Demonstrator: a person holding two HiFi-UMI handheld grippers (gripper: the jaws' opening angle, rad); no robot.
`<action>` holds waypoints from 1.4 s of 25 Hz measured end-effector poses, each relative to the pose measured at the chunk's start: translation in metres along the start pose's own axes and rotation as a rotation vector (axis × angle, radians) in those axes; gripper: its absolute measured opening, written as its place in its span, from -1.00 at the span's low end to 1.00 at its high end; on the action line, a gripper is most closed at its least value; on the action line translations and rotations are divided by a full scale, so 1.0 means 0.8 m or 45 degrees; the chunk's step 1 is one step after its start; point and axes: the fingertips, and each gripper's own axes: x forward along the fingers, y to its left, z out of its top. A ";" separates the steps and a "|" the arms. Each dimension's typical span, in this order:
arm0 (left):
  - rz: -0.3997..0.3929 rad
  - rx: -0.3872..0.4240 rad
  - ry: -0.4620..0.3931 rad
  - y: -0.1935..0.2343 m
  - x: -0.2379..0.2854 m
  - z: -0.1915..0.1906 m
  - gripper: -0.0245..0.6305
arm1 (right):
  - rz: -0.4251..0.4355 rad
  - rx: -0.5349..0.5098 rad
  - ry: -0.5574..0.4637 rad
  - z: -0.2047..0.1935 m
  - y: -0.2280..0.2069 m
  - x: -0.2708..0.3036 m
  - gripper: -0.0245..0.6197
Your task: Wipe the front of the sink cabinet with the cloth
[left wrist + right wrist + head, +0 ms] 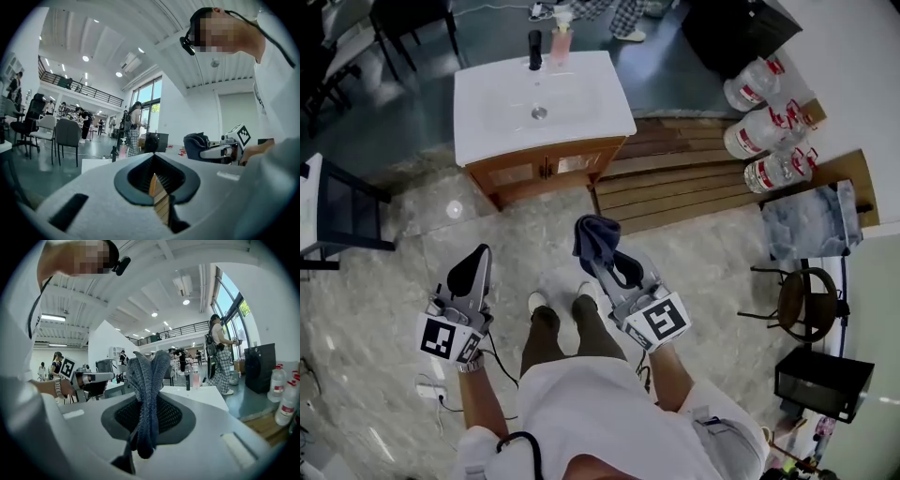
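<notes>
Not much of the sink cabinet [546, 171] front to look at from here. In the head view it's squashed into a thin wooden strip under the white sink top [581, 117]. In both gripper views each gripper's own body blocks the cabinet, so only a bit of white top shows over the right one. The lower end of the cloth [594, 239] disappears down between the jaws, so I can't tell how far in it goes.

The right gripper [602, 259] is clamped on that cloth. It's dark blue-grey and folded into 2 lobes. Its long axis runs along the jaws and the free end sticks out past the tips, aimed toward the cabinet. In the right gripper view it stands straight up. It hangs over the marble floor [384, 309], well apart from the cabinet, touching nothing else.

The left gripper [478, 261] is pinched closed with nothing in it, just a sliver of a slit between the jaws, also out over the floor.
</notes>
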 end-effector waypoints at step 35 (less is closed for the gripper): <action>0.212 0.230 -0.231 0.259 0.135 -0.642 -0.93 | 0.324 -0.319 -0.390 -0.467 -0.048 0.539 -0.72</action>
